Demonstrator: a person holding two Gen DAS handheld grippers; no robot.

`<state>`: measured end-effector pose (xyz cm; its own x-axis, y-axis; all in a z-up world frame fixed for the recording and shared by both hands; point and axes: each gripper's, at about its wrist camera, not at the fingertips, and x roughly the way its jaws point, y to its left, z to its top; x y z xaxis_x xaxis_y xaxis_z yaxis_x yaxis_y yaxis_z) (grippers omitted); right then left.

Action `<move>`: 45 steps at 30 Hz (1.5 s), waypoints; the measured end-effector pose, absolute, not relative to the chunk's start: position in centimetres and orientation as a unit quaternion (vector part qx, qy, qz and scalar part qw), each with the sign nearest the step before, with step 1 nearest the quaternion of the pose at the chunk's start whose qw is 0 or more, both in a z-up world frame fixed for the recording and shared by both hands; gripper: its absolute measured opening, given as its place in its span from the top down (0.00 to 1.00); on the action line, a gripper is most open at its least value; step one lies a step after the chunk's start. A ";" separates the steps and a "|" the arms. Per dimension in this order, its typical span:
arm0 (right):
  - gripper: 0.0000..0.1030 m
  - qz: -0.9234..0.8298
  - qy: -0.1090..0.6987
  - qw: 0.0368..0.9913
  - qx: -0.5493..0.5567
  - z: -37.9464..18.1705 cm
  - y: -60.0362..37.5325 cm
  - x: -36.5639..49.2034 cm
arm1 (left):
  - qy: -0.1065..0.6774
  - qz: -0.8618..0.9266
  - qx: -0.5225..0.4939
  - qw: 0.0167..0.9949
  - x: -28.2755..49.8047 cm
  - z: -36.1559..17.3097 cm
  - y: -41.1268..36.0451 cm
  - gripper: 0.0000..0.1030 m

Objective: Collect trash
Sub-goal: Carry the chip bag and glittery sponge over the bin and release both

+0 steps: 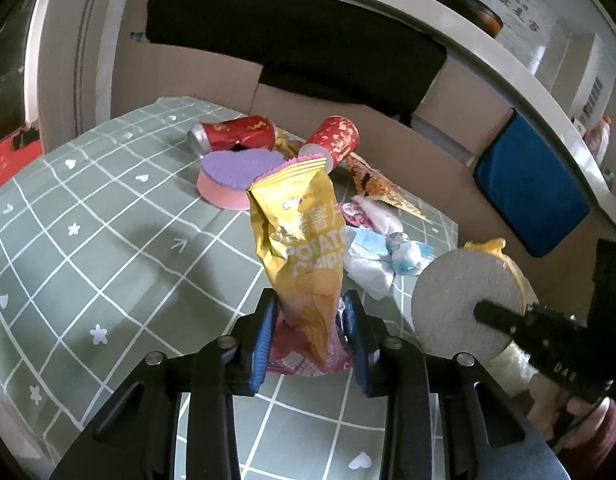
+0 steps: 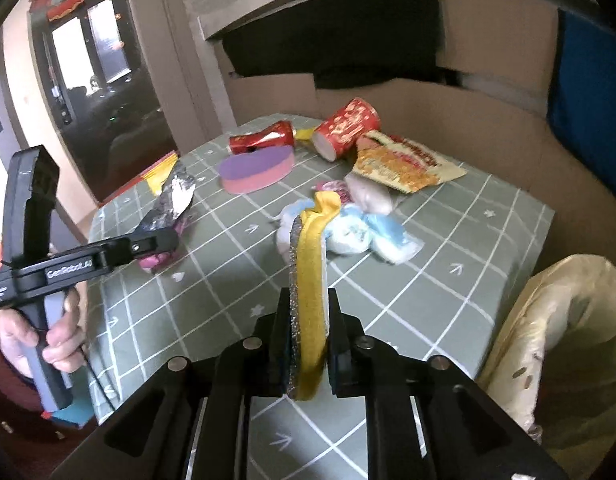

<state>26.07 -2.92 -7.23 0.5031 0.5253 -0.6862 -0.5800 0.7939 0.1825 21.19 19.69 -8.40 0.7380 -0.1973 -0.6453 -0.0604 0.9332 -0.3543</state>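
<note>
Left wrist view: left gripper [image 1: 310,332] is clamping a yellow potato chips bag [image 1: 297,240] by its lower end, pads pressing both sides, bag standing upright above the table [image 1: 87,240]. Jaws are sitting partway closed on it. Behind the bag, more trash is lying on the green checked cloth: two red cans [image 1: 235,134] tipped on their sides at the far edge, a purple-and-pink sponge [image 1: 233,178] just in front of them, a brown-orange wrapper [image 1: 382,188] to the right, and crumpled white-blue tissue [image 1: 382,260] near the bag. At right, the right gripper [image 1: 504,316] is holding a round grey-and-yellow scouring pad [image 1: 464,300], flat face toward this camera. Right wrist view: right gripper [image 2: 310,344] is pinching that scouring pad [image 2: 308,280] edge-on, jaws nearly fully closed on it, grey abrasive layer on the left, yellow layer to its right. Pad is held up over the table [image 2: 448,280], in front of the tissue wad [image 2: 360,236]. Cans [image 2: 344,128], sponge [image 2: 255,170] and wrapper [image 2: 408,166] are lying farther back. At left, a hand [image 2: 35,336] is gripping the left gripper [image 2: 155,242], which has the chips bag [image 2: 173,204] in its jaws, silver inside showing. A trash bin lined with a pale bag [image 2: 556,332] is standing beside the table at right.
</note>
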 end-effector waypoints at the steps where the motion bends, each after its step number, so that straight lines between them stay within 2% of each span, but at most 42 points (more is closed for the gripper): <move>1: 0.87 0.316 0.378 0.869 -0.034 -6.9 -3.1 26.1 | 0.357 -0.039 -0.174 0.917 21.2 -8.0 19.4 0.67; 12: 0.88 0.281 0.307 0.909 -0.026 -2.2 -7.3 24.5 | 0.298 -0.072 -0.118 0.944 21.4 -1.9 13.2 0.67; 25: 0.87 0.175 0.230 0.957 0.014 3.0 -18.3 21.1 | 0.256 -0.176 -0.059 0.949 22.8 2.6 0.6 0.67; 33: 0.87 0.119 0.216 0.969 0.022 3.7 -23.2 19.9 | 0.260 -0.219 -0.053 0.939 24.2 2.0 -5.6 0.67; 45: 0.87 0.085 0.250 0.963 0.057 -0.2 -26.7 21.6 | 0.315 -0.241 -0.040 0.917 26.7 -3.0 -9.4 0.67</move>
<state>21.56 -26.73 -0.24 0.8605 0.1929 -0.4715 -0.1362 0.9790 0.1519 26.73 -9.41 -3.05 0.6845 -0.4681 -0.5589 0.4175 0.8802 -0.2259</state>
